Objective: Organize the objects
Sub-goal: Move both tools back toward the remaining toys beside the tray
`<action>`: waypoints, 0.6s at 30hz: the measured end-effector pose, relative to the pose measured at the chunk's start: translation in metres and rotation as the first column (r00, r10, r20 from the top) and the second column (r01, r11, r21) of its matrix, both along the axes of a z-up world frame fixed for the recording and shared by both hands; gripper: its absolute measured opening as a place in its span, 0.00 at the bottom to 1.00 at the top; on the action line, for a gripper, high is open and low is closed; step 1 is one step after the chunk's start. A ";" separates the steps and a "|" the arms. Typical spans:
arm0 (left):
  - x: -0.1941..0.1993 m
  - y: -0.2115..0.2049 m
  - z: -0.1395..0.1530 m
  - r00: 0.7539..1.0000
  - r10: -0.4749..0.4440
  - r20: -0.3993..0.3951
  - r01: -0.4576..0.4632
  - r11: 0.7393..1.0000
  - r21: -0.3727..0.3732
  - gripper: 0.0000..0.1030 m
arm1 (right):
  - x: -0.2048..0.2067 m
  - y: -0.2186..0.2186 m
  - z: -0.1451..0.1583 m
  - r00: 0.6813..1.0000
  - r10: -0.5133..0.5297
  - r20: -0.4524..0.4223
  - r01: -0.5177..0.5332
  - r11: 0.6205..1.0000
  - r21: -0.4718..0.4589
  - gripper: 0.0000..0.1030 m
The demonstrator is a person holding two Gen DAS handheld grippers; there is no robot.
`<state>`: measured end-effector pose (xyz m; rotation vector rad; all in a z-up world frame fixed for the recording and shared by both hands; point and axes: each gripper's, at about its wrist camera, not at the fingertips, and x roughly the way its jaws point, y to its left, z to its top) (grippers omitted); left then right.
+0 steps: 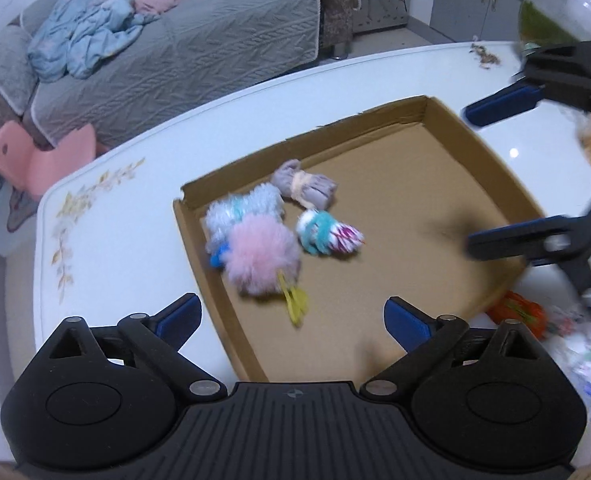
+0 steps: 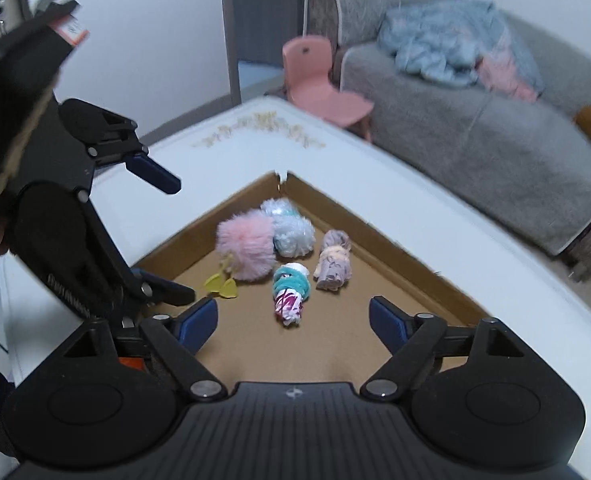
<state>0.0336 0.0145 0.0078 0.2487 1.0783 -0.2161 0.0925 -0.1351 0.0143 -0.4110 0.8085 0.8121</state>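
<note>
Lying in the shallow brown cardboard tray [image 1: 447, 128] on the white table [image 1: 115, 240]: fluffy pink pompom [image 1: 261, 258] with yellow clip [image 1: 295, 304] pointing near; teal-and-magenta rolled sock [image 2: 289, 290], long axis running near to far; grey rolled bundle [image 2: 333, 266] just right. Hovering above, left gripper [image 1: 291, 320] and right gripper [image 2: 293, 318], both spread wide, holding nothing.
</note>
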 end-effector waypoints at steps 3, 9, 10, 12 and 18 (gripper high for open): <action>-0.028 0.003 0.018 1.000 0.015 0.015 -0.015 1.000 -0.022 0.99 | -0.040 -0.020 0.024 0.995 -0.013 0.101 0.010 0.999 0.036 0.96; -0.078 0.018 0.034 0.990 0.137 0.043 -0.128 0.979 -0.160 0.99 | -0.097 -0.062 0.044 0.976 -0.176 0.126 0.151 0.970 0.189 1.00; -0.083 0.019 0.030 0.988 0.150 0.034 -0.143 0.975 -0.171 0.99 | -0.093 -0.065 0.034 0.978 -0.202 0.046 0.191 0.966 0.177 0.99; -0.090 0.017 0.020 0.987 0.162 0.009 -0.158 0.973 -0.168 0.99 | -0.089 -0.075 0.013 0.964 -0.264 -0.025 0.263 0.938 0.224 0.99; -0.071 0.013 -0.034 0.942 0.222 -0.253 -0.287 0.922 -0.261 0.99 | -0.077 -0.077 -0.023 0.956 -0.292 0.010 0.288 0.948 0.132 0.99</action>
